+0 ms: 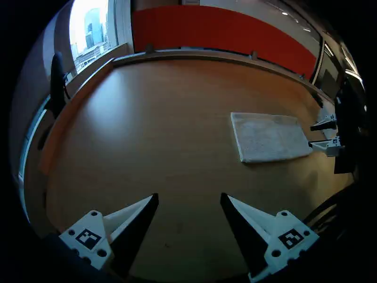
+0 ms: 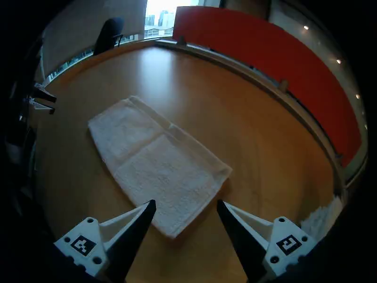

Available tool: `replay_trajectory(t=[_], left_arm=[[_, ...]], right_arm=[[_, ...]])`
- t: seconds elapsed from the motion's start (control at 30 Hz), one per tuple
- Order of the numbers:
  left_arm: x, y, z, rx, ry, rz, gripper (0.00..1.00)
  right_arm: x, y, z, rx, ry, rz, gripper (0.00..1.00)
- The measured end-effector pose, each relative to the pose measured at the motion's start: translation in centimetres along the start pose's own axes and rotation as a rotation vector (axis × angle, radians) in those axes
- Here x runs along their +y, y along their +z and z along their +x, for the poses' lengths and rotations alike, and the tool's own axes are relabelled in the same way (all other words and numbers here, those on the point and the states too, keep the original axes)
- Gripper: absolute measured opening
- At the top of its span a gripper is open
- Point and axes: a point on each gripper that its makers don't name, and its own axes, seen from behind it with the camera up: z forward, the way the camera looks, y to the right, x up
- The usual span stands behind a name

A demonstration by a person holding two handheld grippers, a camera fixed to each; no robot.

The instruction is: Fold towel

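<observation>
The right gripper [image 2: 185, 203] hangs with its fingers spread wide and nothing between them. The near short end of the towel [image 2: 151, 160] lies just ahead of its tips. The towel rests flat on the table [image 2: 254, 132] and looks already doubled. Its long axis runs away from this gripper, slanting to the left. The left gripper [image 1: 189, 195], equally wide and empty, is held well apart over bare wood, with the towel [image 1: 268, 137] off to its right. I judge the right hand much the nearer to lift that short end for the next fold
</observation>
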Motion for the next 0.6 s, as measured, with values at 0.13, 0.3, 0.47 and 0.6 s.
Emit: replay_trajectory(t=[0.13,0.3,0.47,0.6], left_arm=[[0.0,0.0,0.0,-0.001,0.002,0.0,0.98],[-0.1,-0.1,-0.1,-0.002,0.002,0.002,0.97],[-0.2,0.0,0.0,-0.002,0.004,0.002,0.97],[-0.2,0.0,0.0,-0.003,0.006,0.002,0.97]], right_arm=[[-0.3,-0.2,-0.9,-0.015,-0.004,0.007,1.0],[-0.6,-0.3,-2.1,-0.036,-0.01,0.017,1.0],[-0.9,-0.4,-3.0,-0.053,-0.009,0.031,1.0],[-1.0,-0.5,-3.5,-0.068,-0.005,0.044,0.96]])
